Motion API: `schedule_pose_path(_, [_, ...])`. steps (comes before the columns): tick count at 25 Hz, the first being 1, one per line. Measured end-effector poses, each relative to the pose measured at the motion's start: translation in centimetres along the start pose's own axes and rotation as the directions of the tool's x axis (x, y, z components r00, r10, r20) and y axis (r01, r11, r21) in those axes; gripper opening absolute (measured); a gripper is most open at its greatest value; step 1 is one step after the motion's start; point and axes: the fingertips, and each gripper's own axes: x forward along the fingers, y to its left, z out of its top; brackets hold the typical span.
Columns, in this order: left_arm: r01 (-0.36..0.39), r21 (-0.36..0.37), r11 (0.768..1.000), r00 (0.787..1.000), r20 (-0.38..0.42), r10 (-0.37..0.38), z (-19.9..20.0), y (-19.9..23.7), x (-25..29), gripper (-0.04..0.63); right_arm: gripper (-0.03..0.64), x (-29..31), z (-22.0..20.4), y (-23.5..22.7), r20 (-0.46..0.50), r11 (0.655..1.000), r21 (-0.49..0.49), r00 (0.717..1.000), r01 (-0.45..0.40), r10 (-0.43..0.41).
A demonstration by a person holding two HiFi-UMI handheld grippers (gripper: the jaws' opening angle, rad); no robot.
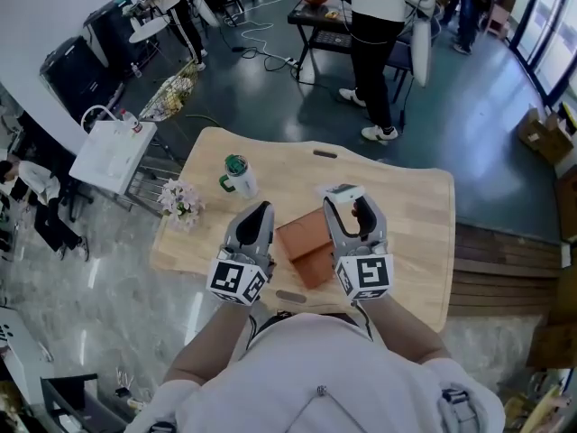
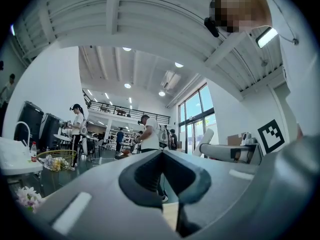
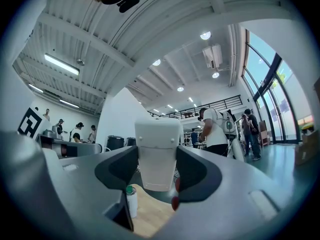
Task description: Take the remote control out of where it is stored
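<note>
Clearly the main risk now is a slip. The right gripper (image 3: 157,170) pinches the white remote control (image 3: 156,151) across its narrow sides, and much of the remote's body stands out past the jaw tips. A quick swing or a slackened squeeze could let it pivot and drop onto the brown box (image 1: 305,246) or the wooden surface (image 1: 406,206) beside the box. A careless sweep away from the box could also knock the green-capped bottle (image 1: 238,175), which stands beyond the box's left corner.

From the head view, the remote control (image 1: 343,190) sits raised above the far right corner of the box, clear of it and clamped in the right gripper (image 1: 347,204). I judge it to be out of its storage.

The left gripper (image 1: 257,216) hangs at the box's left edge. In its own view the left gripper (image 2: 161,156) has its jaws pressed together on nothing.
</note>
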Motion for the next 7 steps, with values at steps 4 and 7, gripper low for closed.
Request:
schedule_pose_path(4, [-0.004, -0.007, 1.000, 1.000, -0.010, 0.004, 0.12, -0.23, 0.29, 0.002, 0.272, -0.06, -0.03, -0.36, -0.005, 1.000, 0.000, 1.000, 0.001, -0.001])
schedule_pose_path(7, [-0.007, -0.007, 1.000, 1.000, -0.010, 0.007, -0.20, -0.25, 0.83, 0.002, 0.272, 0.16, -0.43, -0.95, -0.008, 1.000, 0.003, 1.000, 0.001, -0.001])
